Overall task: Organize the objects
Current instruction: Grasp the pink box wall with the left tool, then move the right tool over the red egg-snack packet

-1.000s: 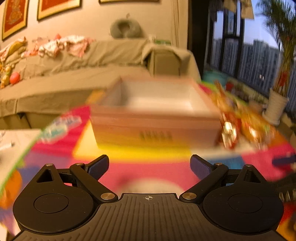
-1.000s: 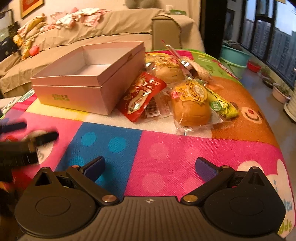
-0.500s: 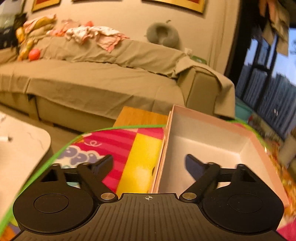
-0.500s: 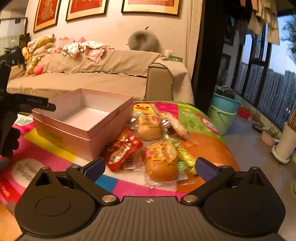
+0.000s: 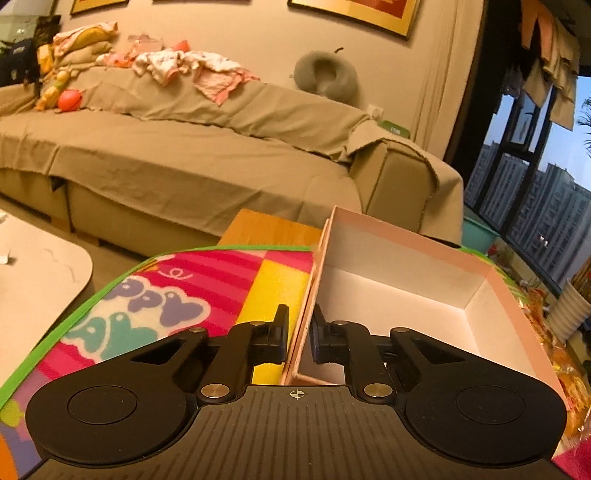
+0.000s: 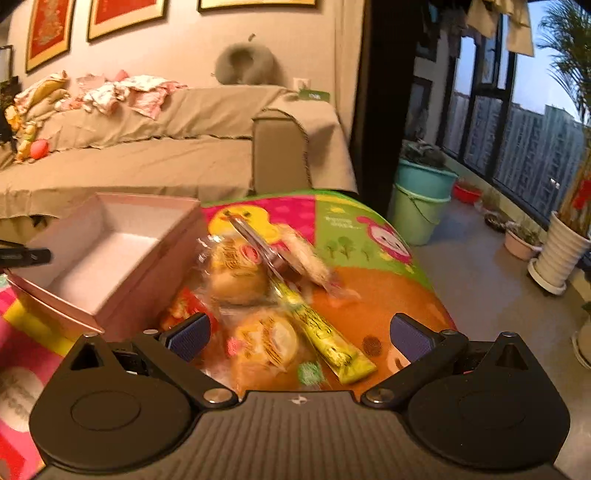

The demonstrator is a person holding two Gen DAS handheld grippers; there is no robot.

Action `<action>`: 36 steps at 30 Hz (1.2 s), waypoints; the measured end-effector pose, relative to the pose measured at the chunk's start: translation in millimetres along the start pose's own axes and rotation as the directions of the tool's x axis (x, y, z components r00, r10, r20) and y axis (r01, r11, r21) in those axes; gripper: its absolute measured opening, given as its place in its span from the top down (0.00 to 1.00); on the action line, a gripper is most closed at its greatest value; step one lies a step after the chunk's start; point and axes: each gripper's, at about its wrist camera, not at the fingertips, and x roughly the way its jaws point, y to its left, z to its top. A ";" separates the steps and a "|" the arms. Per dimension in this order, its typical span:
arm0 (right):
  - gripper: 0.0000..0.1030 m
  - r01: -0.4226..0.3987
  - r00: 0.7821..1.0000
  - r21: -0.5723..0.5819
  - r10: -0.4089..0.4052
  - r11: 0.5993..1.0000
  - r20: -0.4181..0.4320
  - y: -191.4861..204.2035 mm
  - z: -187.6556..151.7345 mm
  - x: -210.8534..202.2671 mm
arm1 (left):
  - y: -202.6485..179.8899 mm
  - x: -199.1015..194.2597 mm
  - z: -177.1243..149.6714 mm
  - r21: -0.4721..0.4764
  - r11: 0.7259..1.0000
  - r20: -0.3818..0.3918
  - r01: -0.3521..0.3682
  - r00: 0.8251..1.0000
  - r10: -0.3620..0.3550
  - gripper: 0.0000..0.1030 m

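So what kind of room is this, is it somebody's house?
Most likely a living room in a high-up flat. There is a long sofa under a beige cover, framed pictures on the wall, and big windows looking out on tall buildings. Snack packets lie on a colourful play mat.

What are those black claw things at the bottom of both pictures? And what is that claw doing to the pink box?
Each picture comes from a small camera on a hand-held grabber; a person carries one in each hand. The black claws are the grabbers' two fingers. In the left camera's view, the left gripper has just closed and pinches the side wall of the empty pink box, one finger inside, one outside. In the right camera's view, the right gripper is open, holding nothing, above wrapped snacks: a bread bun and a yellow packet. Everything sits on a colourful mat.
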 end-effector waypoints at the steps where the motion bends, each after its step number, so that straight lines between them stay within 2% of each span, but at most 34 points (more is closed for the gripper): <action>1: 0.00 -0.004 1.000 -0.008 0.004 1.000 -0.012 1.1 -4.8 2.4 | -1.2 -1.9 -0.2 0.005 1.000 0.003 0.003 1.000 -0.003 0.87; 3: 0.03 -0.006 1.000 -0.026 0.005 1.000 -0.031 7.8 -15.3 5.6 | -3.7 -3.6 -0.7 0.011 1.000 0.002 0.010 1.000 -0.010 0.87; 5: 0.20 -0.054 0.998 -0.031 0.053 0.998 -0.044 16.2 -20.9 7.5 | -5.8 -3.9 -0.7 0.019 1.000 -0.001 0.012 1.000 -0.012 0.87; 7: 0.27 -0.107 0.994 -0.051 0.105 0.993 -0.044 25.1 -19.2 7.5 | -7.0 -4.1 -0.9 0.025 1.000 -0.010 0.014 1.000 -0.014 0.87; 9: 0.28 -0.146 0.989 -0.102 0.144 0.984 -0.025 36.7 -14.9 9.1 | -7.1 -4.4 -2.9 0.027 0.999 -0.015 0.017 1.000 -0.017 0.87; 12: 0.29 -0.156 0.988 -0.129 0.157 0.979 -0.003 47.7 -4.5 17.4 | -3.3 -2.8 -2.5 0.004 1.000 -0.022 0.031 0.999 -0.030 0.87; 15: 0.43 -0.184 0.983 -0.067 0.183 0.981 -0.017 45.2 8.2 34.8 | 0.7 -0.7 -3.0 -0.015 0.999 -0.024 0.042 0.999 -0.042 0.87; 17: 0.67 -0.219 0.974 0.026 0.220 0.975 -0.051 37.9 14.8 47.0 | 1.3 0.3 -3.7 -0.020 0.999 -0.022 0.045 0.999 -0.045 0.87; 19: 0.69 -0.238 0.966 0.107 0.247 0.965 -0.078 32.8 16.5 47.8 | 2.1 0.5 -4.0 -0.026 0.999 -0.022 0.047 0.999 -0.047 0.87; 22: 0.80 -0.241 0.963 0.116 0.252 0.964 -0.091 28.5 6.5 31.2 | 2.1 1.5 -4.1 -0.029 0.998 -0.023 0.048 0.999 -0.049 0.86; 23: 0.81 -0.244 0.959 0.133 0.260 0.961 -0.117 26.2 1.5 26.2 | 2.3 1.6 -4.5 -0.031 0.998 -0.022 0.050 0.998 -0.051 0.86; 27: 0.85 -0.258 0.922 0.201 0.303 0.945 -0.242 17.3 -35.6 0.9 | 1.8 1.3 -4.5 -0.027 0.998 -0.023 0.048 0.999 -0.048 0.86; 28: 0.85 -0.260 0.915 0.199 0.307 0.945 -0.261 17.7 -44.4 -5.2 | 1.6 1.3 -4.7 -0.026 0.999 -0.023 0.047 0.999 -0.048 0.86; 31: 0.85 -0.267 0.925 0.095 0.283 0.959 -0.254 28.0 -47.7 -30.2 | 1.7 1.6 -5.1 -0.028 0.998 -0.024 0.049 0.998 -0.050 0.86; 33: 0.66 -0.268 0.948 -0.036 0.257 0.963 -0.191 39.9 -39.2 -44.2 | 1.5 1.3 -5.1 -0.026 0.998 -0.023 0.049 0.999 -0.049 0.86; 34: 0.38 -0.255 0.958 -0.106 0.237 0.961 -0.159 46.5 -34.4 -47.7 | 1.7 1.5 -5.0 -0.026 0.998 -0.022 0.049 0.999 -0.049 0.86; 35: 0.23 -0.237 0.967 -0.154 0.218 0.959 -0.132 51.7 -29.0 -46.4 | 1.6 1.4 -5.0 -0.024 0.999 -0.022 0.049 0.999 -0.049 0.86; 36: 0.22 -0.220 0.973 -0.189 0.202 0.957 -0.110 56.8 -23.7 -42.6 | 1.7 1.5 -5.1 -0.024 0.999 -0.022 0.049 0.999 -0.050 0.86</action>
